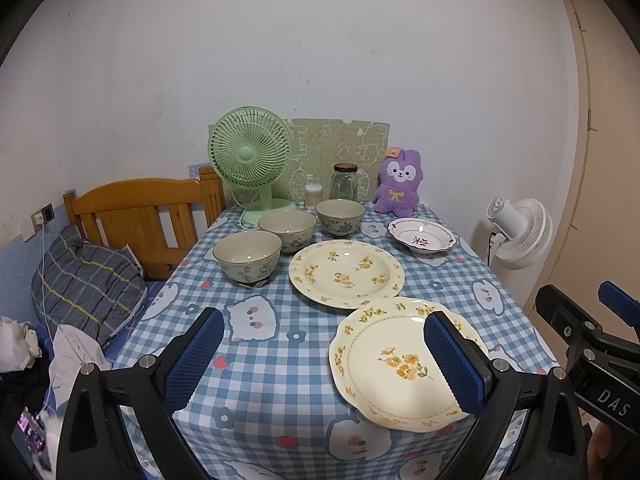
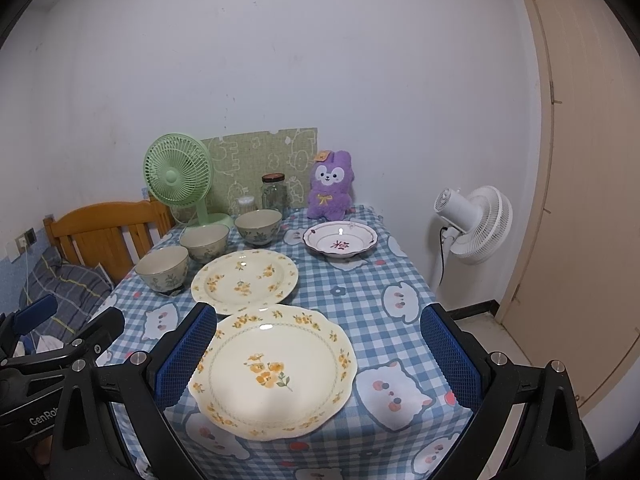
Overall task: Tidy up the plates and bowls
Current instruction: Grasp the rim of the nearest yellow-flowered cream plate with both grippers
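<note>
Both grippers, left (image 1: 324,354) and right (image 2: 318,354), hover with jaws wide, empty. Plates (image 2: 272,372) lie at 6 o'clock on the table (image 2: 360,280), bowls (image 2: 204,242) at 10. Nothing stacked; next needs a rim grasp.

Both wrist cams face fwd over table (image 1: 280,360), near edge, sharing same tabletop.

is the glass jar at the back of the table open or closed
Closed: the glass jar stands upright with its dark lid seated on top in both views.
</note>
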